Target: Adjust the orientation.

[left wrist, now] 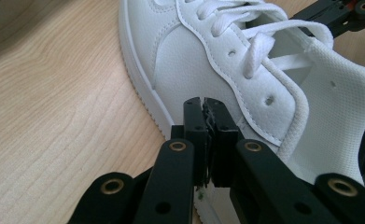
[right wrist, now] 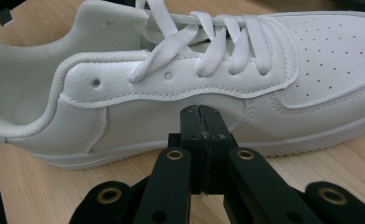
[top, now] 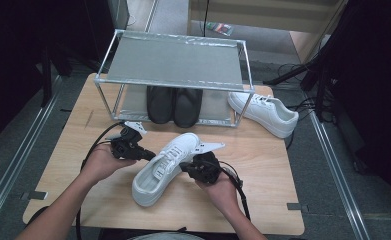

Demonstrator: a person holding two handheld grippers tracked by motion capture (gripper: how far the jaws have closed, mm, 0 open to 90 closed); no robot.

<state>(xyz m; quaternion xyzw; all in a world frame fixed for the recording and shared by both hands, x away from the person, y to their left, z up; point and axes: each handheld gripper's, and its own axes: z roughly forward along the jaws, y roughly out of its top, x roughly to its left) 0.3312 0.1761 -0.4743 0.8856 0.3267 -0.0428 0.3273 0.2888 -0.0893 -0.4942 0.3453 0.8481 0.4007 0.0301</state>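
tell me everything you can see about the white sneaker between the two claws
The white sneaker is a low-top in leather-look material with white laces, a perforated toe and a thick white sole. It sits upright on the wooden table, toe toward the rack. The shut left claw and shut right claw press against its opposite sides.

Black shoes (top: 174, 104) half hidden under rack (top: 175, 62)

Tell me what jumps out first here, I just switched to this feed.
A white sneaker lies mid-table, flanked by both shut grippers: the left gripper at its left side, the right gripper at its right, tips at the shoe's side walls. Behind it stands a metal rack with a black pair on its lower shelf, and a second white sneaker lies just right of the rack.
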